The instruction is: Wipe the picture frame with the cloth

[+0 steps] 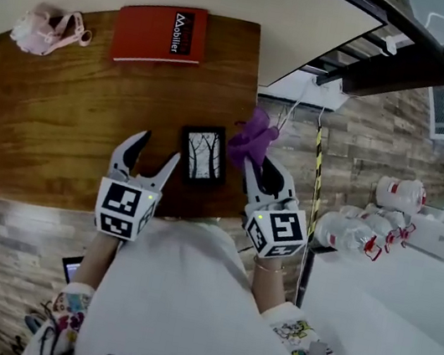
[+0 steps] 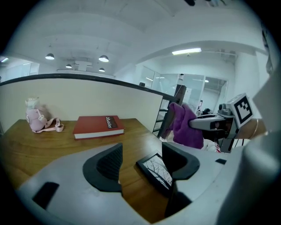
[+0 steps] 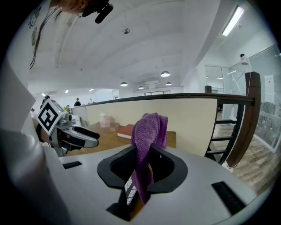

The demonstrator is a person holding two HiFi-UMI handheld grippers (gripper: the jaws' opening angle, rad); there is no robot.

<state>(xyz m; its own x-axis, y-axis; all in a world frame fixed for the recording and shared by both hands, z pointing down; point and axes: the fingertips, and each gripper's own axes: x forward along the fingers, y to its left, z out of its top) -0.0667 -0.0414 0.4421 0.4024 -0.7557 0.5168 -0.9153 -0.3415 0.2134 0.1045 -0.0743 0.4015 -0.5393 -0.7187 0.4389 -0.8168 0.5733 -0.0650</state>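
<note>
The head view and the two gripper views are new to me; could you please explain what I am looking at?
There is no robot here. A person holds a hand-held two-jaw gripper in each hand, and the cubes with square markers are part of those tools.

The head view comes from a camera on the person's head that looks steeply down. The other two pictures come from cameras that ride on the grippers and look along their jaws.

On the wooden table lie a small black picture frame, a red book and a pink soft item at the far corner.

The right gripper is shut on a purple cloth, which sticks up from its jaws. The left gripper is open and holds nothing; the frame lies just ahead of its jaws.
</note>
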